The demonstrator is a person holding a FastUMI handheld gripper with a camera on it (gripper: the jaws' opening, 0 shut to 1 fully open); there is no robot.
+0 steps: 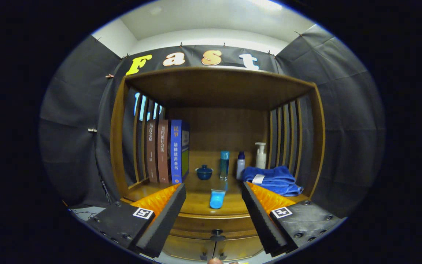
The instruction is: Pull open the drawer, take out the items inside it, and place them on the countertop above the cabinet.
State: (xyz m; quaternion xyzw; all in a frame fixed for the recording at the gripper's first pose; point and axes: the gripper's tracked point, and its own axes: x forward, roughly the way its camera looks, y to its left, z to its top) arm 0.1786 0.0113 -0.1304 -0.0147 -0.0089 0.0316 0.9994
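Note:
A wooden cabinet stands ahead of me, with its countertop (200,200) under a roofed shelf. Below the countertop's front edge sits the drawer (196,247), with a small dark knob (217,232) in the middle of its front. I cannot tell whether it is pulled out. A blue tube (217,198) lies on the countertop near its front edge. My gripper (214,190) is open, its fingers spread wide on either side of the tube and knob, with nothing between them. It hangs in front of the cabinet, touching nothing.
On the countertop stand three books (167,151) at the left, a small dark blue lidded cup (204,172), a teal bottle (224,164), a small white bottle (240,165) and a pump bottle (261,155). A folded blue towel (273,179) lies at the right.

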